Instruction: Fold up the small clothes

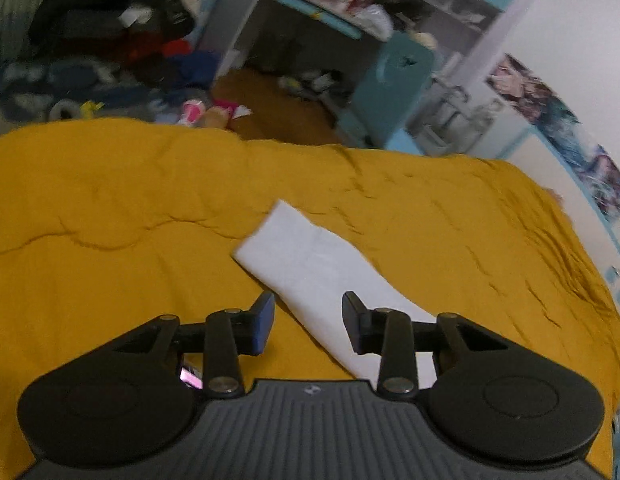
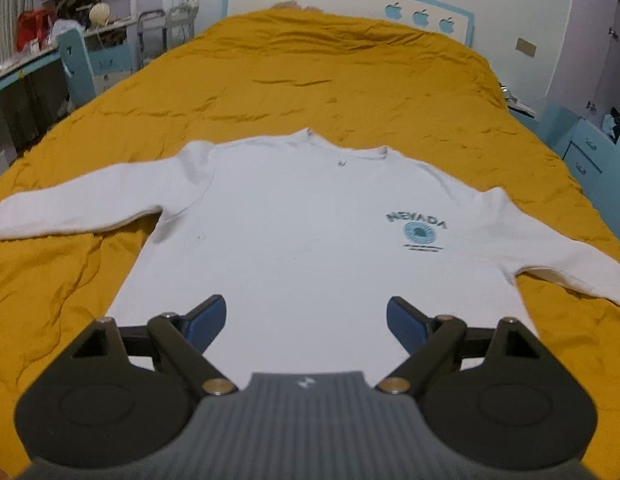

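There is one garment: a white long-sleeved shirt (image 2: 310, 232), laid flat and face up on a mustard-yellow bedspread (image 2: 330, 76), both sleeves spread outward. Its hem lies just ahead of and between the jaws of the right gripper (image 2: 306, 320), which stand wide apart and hold nothing. A blue "NEVADA" print (image 2: 417, 229) sits ahead and right of those jaws.

The left gripper (image 1: 308, 322) is also parted, moderately, with nothing between its jaws; one sleeve (image 1: 310, 264) runs diagonally from ahead of them to under the right-hand finger.

Beyond the bedspread in the left view are a teal chair (image 1: 390, 84), a shelved desk (image 1: 310, 32) and a blurred heap, probably clothes (image 1: 110, 32). Ahead of the right jaws stands a headboard with three apple decals (image 2: 421, 17).
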The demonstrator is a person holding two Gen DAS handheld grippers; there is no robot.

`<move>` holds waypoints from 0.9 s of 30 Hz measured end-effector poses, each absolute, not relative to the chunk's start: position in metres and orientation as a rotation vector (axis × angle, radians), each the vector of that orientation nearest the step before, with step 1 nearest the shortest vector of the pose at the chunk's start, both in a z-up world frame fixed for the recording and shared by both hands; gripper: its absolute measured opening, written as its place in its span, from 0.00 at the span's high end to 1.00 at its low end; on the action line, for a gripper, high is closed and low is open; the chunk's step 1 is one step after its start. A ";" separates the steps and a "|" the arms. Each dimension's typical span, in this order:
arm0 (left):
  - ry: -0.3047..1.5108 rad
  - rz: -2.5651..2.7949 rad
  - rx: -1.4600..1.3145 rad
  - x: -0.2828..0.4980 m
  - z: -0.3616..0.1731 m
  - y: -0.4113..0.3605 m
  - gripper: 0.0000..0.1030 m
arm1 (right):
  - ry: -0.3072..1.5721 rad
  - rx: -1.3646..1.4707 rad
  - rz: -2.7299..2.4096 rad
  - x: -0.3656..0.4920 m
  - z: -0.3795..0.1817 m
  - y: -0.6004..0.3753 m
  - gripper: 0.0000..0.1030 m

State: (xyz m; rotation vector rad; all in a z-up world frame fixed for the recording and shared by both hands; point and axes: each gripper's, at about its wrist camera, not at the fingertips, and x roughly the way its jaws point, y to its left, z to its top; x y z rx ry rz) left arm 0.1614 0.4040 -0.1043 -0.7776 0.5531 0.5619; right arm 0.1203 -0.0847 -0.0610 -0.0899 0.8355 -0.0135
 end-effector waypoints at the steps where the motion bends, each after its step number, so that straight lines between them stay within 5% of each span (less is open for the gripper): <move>1: 0.556 0.567 -0.797 0.166 -0.109 0.412 0.60 | 0.838 -0.099 -0.014 0.123 -0.064 -0.080 0.19; 6: 0.607 0.585 -0.897 0.184 -0.145 0.433 0.62 | 0.873 -0.100 -0.026 0.138 -0.078 -0.068 0.19; 13: 0.596 0.565 -0.963 0.186 -0.169 0.433 0.91 | 0.914 -0.137 -0.025 0.148 -0.095 -0.052 0.19; 19: 0.564 0.559 -0.892 0.188 -0.156 0.425 0.92 | 0.923 -0.149 -0.009 0.148 -0.100 -0.048 0.19; 27: 0.376 0.339 -0.729 0.180 -0.066 0.366 0.93 | 0.917 -0.086 -0.024 0.143 -0.106 -0.079 0.19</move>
